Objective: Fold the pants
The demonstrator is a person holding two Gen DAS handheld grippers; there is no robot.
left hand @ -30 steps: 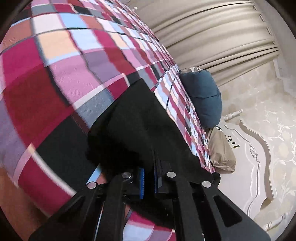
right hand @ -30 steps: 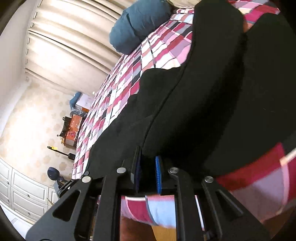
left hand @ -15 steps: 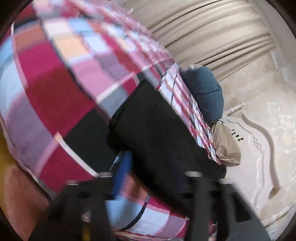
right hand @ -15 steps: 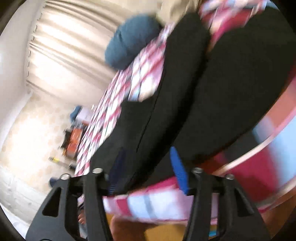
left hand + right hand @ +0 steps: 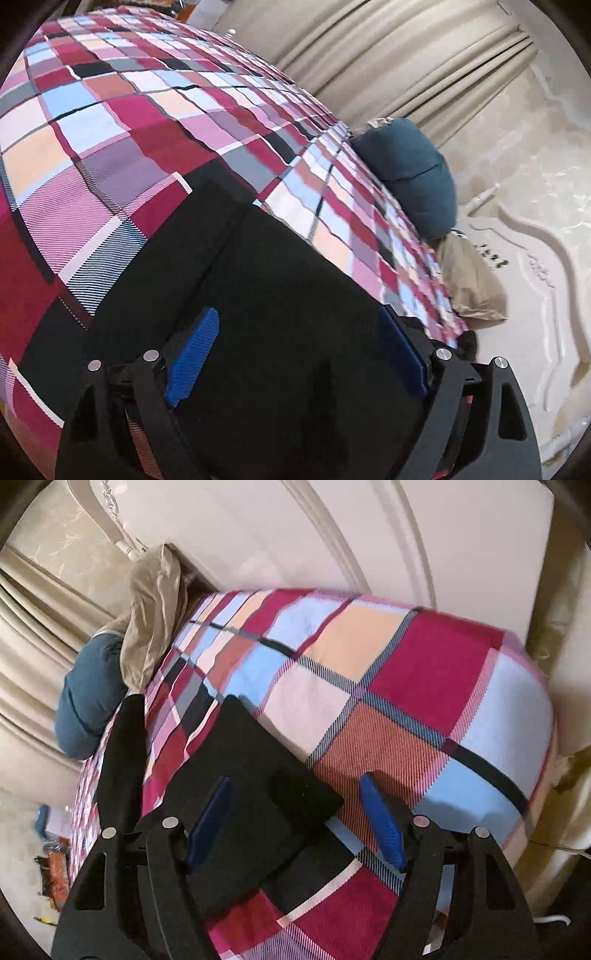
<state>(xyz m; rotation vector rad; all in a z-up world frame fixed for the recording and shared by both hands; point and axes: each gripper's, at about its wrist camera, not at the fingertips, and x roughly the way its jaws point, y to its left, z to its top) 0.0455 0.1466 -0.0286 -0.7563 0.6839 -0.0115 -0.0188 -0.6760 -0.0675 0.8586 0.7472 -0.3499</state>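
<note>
Black pants (image 5: 280, 295) lie flat on the bed (image 5: 110, 155), on the plaid cover near the bed's front edge, running along that edge toward the headboard (image 5: 369, 535) end. In the right wrist view the pants (image 5: 240, 775) show as a squared, doubled-over slab with a sharp corner pointing toward the bed's near corner, plus a narrow black strip, probably a leg, running off along the bed's far edge. A seam or fold line crosses the cloth in the left view.

Handling, as a judgement: soft, limp, light fabric. No stiffness, so any lifted part will sag and drag the rest. Matte weave looks grippy rather than slick; nothing fragile. Layers can slide over each other and the cover may bunch underneath. Best hold is a pinch at an edge or corner through all layers, one gripper at each end of the same edge, so the fold comes over square. A mid-panel pinch would just tent it.

Left gripper (image 5: 295, 354): fingers (image 5: 192, 354) wide apart and opening, hovering over the black cloth, nothing clamped. Right gripper (image 5: 295, 819): fingers (image 5: 380, 827) apart and opening; the pants corner sits between them but the pads do not press on it.

Outward: blue pillow (image 5: 413, 177) and tan pillow (image 5: 472, 284) at the bed's headboard end, beige curtains (image 5: 388, 66) behind, clutter on the floor (image 5: 51, 864) beyond the bed's far edge.
</note>
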